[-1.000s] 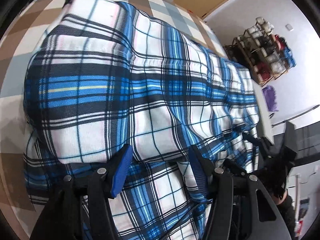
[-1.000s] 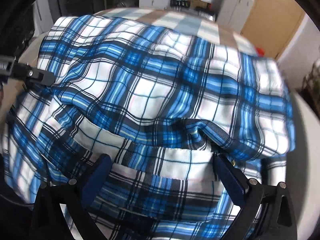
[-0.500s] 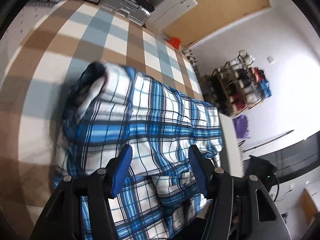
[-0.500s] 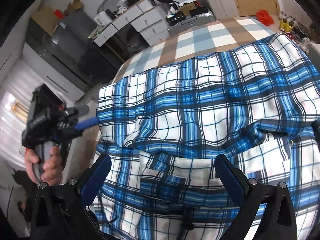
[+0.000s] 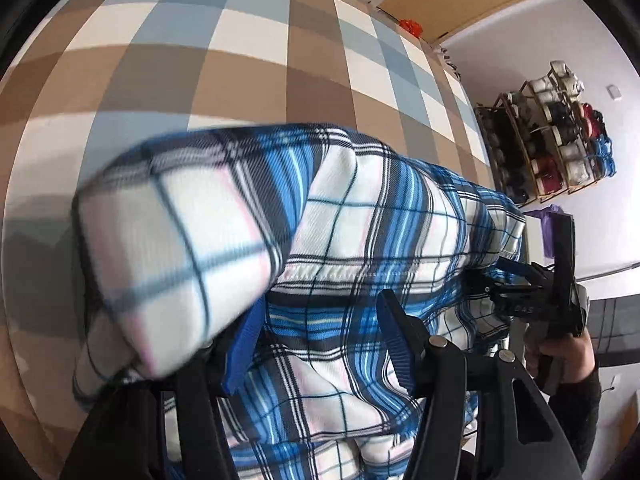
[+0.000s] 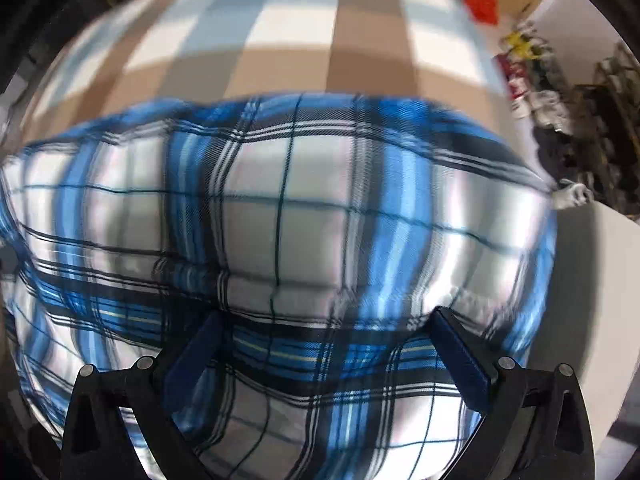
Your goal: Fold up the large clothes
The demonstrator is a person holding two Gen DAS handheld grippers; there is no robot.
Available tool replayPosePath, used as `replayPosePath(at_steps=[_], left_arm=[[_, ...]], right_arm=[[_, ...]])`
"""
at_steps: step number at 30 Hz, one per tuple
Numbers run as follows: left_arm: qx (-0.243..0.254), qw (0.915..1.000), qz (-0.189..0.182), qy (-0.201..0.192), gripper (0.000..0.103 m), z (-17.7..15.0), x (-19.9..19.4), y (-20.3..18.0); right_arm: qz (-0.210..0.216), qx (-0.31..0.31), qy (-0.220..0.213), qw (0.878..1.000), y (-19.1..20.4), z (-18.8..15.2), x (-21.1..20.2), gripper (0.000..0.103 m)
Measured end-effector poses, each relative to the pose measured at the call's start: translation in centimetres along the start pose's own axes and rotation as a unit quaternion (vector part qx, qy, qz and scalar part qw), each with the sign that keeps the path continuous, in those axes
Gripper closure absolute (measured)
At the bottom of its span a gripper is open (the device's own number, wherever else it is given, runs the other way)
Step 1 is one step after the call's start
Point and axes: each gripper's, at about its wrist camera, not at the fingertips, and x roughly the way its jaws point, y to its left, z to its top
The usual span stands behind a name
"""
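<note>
One plaid garment (image 5: 360,240), blue, white and black, lies bunched on one checked surface (image 5: 240,60) of brown, pale blue and white squares. Two grippers are present. The left gripper (image 5: 316,336) has its two blue pads (image 5: 242,348) standing partly apart with folds of the cloth between them; whether they press on the fabric cannot be told, as a raised, blurred fold covers the left pad's upper part. The right gripper (image 6: 324,344) shows two blue pads (image 6: 188,360) set wide apart over the cloth, which fills the gap without visible pinching; in the left wrist view the same tool (image 5: 532,296) appears at the garment's right edge, held by one hand (image 5: 568,356) in a dark sleeve. Beyond the garment's far edge the checked surface lies bare up to the wall. One wooden rack (image 5: 548,140) of spools stands at the right. The right wrist view is motion-blurred; the garment's near portion is cut off by both frames
</note>
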Motion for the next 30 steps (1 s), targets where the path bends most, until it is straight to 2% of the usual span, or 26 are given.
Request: replayPosePath(at_steps=[2,6,11,15,19,21,24,28,30], left_arm=[[0.011,0.9999,0.005,0.0,0.05,0.5,0.3,-0.3],[0.023,0.9996,0.014,-0.004,0.05,1.6,-0.2,-0.7],[0.039,0.9981,0.047,0.0,0.05,4.2,-0.4,-0.7],[0.047,0.9972,0.056,-0.011,0.05,6.5,-0.2,-0.6],[0.049,0.9969,0.062,-0.004,0.051,6.7,-0.2,-1.1],[0.057,0.9955,0.075,-0.007,0.05,5.4,-1.2,-1.8],[0.064,0.9953,0.071,-0.015,0.05,1.7,-3.7,-2.7],[0.081,0.9924,0.089,-0.027,0.05,-5.8,-6.7,-4.4],[0.105,0.9888,0.102,-0.03,0.05,-10.2,-7.7,-4.9]], right_arm=[[0.01,0.006,-0.007,1.0,-0.4,0.7,0.1,0.0],[0.006,-0.01,-0.038,0.999,-0.2,1.1,-0.6,0.0],[0.006,-0.021,-0.055,0.998,0.5,4.4,0.2,0.0],[0.008,-0.025,-0.077,0.997,0.8,7.7,0.6,0.0],[0.01,-0.025,-0.093,0.995,1.2,7.4,0.2,0.0],[0.033,-0.023,-0.124,0.991,1.2,5.4,-1.6,0.0],[0.082,0.002,-0.171,0.982,0.8,1.8,-5.4,0.0],[0.21,0.033,-0.229,0.95,1.9,-5.2,-11.1,0.0],[0.26,0.019,-0.243,0.935,3.3,-8.7,-12.9,0.0]])
